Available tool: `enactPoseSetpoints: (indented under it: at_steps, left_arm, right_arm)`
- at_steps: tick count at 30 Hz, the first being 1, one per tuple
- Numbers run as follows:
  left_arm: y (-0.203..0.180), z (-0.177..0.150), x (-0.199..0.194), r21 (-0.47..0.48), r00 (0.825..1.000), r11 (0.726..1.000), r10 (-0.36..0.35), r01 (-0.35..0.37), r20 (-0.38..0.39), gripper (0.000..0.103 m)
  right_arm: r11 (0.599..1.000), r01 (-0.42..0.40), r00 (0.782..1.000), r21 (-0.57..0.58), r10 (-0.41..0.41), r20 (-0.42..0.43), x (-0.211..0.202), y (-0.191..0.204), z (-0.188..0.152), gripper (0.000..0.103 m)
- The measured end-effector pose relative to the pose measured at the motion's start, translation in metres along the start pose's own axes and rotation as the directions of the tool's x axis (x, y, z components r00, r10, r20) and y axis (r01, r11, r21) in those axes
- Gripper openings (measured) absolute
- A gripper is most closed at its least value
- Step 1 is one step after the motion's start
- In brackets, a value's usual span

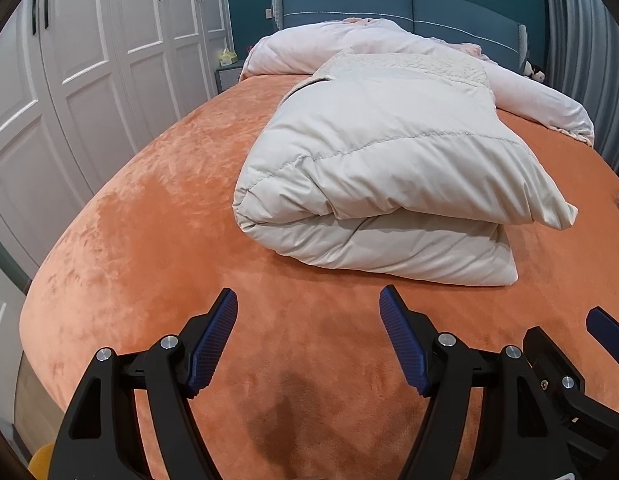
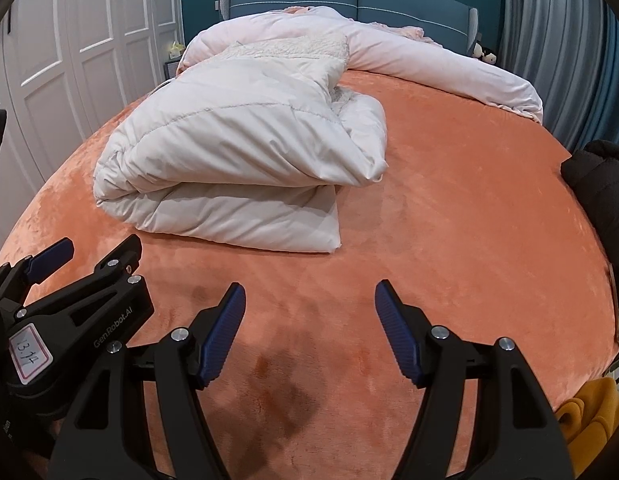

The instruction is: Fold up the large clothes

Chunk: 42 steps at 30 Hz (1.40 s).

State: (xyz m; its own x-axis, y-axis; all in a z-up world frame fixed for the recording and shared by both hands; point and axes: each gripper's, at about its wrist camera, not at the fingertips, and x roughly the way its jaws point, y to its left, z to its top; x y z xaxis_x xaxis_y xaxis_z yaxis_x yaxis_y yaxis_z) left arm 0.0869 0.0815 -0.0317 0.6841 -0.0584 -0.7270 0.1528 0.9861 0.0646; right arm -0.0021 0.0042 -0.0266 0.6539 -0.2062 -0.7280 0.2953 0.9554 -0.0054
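Left hand-held gripper (image 1: 307, 336) wide, nothing between the pads, poised over bare orange bed (image 1: 149, 240). Right hand-held gripper (image 2: 309, 332) likewise wide and empty, close alongside the left, both angled down toward the near edge of the bed.

Just beyond, apart from both: cream padded coat (image 1: 381, 184) lying folded over on itself in a thick bundle, top layer draped loosely, one corner hanging off to the right. Probably light but bulky, soft and springy, smooth shell likely slippery. Best taken at a hem edge or corner, pinching through a full layer rather than the puffed middle.

Farther back, pink quilt (image 1: 389, 40) bunched against the headboard (image 1: 449, 8). At the right edge, black garment (image 2: 597, 200) and yellow cloth (image 2: 589, 408). No containers in sight.
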Motion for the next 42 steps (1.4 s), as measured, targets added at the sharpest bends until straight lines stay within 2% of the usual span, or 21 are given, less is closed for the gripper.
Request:
enactPoseSetpoints:
  at_steps: [14, 21, 28, 36, 42]
  left_arm:
    - [0.0, 0.001, -0.001, 0.003, 1.0, 1.0, 0.012, -0.012, -0.006, 0.07]
    - [-0.001, 0.018, -0.001, 0.042, 1.0, 0.999, 0.014, -0.014, -0.01, 0.071]
    - [0.01, 0.023, 0.013, -0.009, 0.997, 1.0, -0.018, 0.017, -0.081, 0.071]
    - [0.007, 0.024, 0.02, 0.003, 0.995, 1.0, 0.002, -0.001, -0.096, 0.072]
    - [0.008, 0.024, 0.022, -0.003, 0.995, 1.0, 0.002, -0.002, -0.095, 0.072]
  right_arm:
    - [1.0, -0.004, 1.0, 0.004, 0.004, -0.006, 0.001, 0.001, 0.002, 0.065]
    - [1.0, 0.013, 1.0, -0.017, -0.014, -0.022, -0.001, 0.004, 0.017, 0.067]
    - [0.999, 0.011, 0.999, -0.045, -0.013, -0.043, 0.004, 0.011, 0.029, 0.068]
    - [1.0, -0.004, 0.998, -0.029, 0.002, -0.062, 0.01, 0.008, 0.034, 0.074]
    - [1.0, -0.006, 0.998, -0.028, 0.004, -0.069, 0.013, 0.007, 0.031, 0.075]
